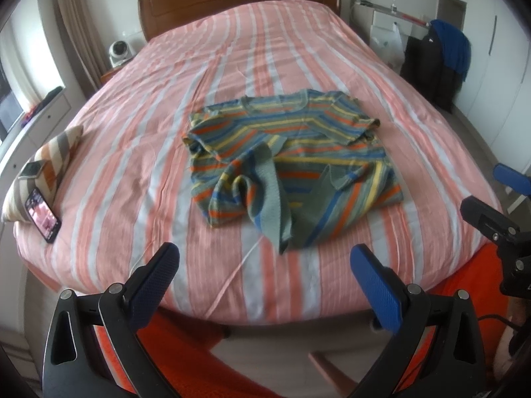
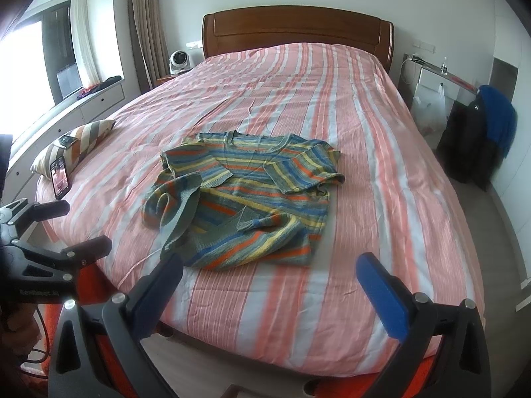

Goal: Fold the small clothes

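Bedroom: wooden headboard (image 2: 298, 30) at the far end, curtains and a window on the left, dark and blue clothes hung on something by the right wall.
Bed (image 1: 132, 152): covered edge to edge by a pink-and-white striped spread, lightly creased; it is the work surface.
Striped sweater (image 1: 292, 162): lies on the near half of the bed, roughly centred, neckline toward the headboard; both sleeves are thrown inward across the chest and the hem is bunched and partly turned over at the near left.
Handling: a knit, so I judge it soft, light and floppy, apt to stretch and drag on the spread rather than slide; not fragile.
Where to take hold: probably the sleeve cuffs and the ribbed hem corners, pinching one layer only, so the rumpled part can be pulled flat first.
Left gripper (image 1: 265, 262): fingers spread wide and empty, hovering over the near edge of the bed, short of the sweater.
Right gripper (image 2: 268, 272): fingers likewise apart, holding nothing, just before the sweater's hem.
Cushion (image 2: 76, 146): striped, at the bed's left edge, with a phone (image 2: 60, 179) leaning on it, screen lit.
Containers: none visible on the bed.
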Action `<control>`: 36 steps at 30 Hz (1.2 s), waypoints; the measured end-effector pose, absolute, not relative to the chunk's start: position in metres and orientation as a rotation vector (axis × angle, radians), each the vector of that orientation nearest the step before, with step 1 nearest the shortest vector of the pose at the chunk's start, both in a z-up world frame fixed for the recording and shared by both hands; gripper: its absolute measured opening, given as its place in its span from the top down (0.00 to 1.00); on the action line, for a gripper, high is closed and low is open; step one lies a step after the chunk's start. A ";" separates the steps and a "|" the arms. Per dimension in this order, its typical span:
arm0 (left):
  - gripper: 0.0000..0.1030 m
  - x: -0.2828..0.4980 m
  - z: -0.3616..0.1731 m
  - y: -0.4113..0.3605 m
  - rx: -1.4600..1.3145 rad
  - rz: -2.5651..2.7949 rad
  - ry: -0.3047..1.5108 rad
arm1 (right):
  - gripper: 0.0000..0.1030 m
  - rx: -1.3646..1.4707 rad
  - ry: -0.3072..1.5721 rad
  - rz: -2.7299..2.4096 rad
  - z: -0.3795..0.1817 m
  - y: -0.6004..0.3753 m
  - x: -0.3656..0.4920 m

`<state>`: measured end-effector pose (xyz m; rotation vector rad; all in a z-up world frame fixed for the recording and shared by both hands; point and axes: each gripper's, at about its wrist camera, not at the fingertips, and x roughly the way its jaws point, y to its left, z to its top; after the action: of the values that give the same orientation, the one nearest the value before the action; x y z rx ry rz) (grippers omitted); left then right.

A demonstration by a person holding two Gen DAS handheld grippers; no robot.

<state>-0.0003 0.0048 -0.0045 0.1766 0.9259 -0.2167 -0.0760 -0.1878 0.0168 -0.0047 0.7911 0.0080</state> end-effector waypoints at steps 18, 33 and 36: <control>0.00 0.004 -0.012 0.007 0.165 -0.189 0.950 | 0.00 0.019 0.788 -0.009 0.016 -0.192 -0.077; 0.00 0.006 -0.018 0.007 0.184 -0.171 0.958 | 0.00 0.040 0.803 -0.018 0.013 -0.195 -0.075; 0.00 0.006 -0.017 0.007 0.182 -0.171 0.959 | 0.00 0.041 0.809 -0.018 0.012 -0.195 -0.074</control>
<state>0.0058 0.0071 -0.0174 0.1819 0.9589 -0.1713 -0.0743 -0.1953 0.0117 0.0413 0.8095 -0.0182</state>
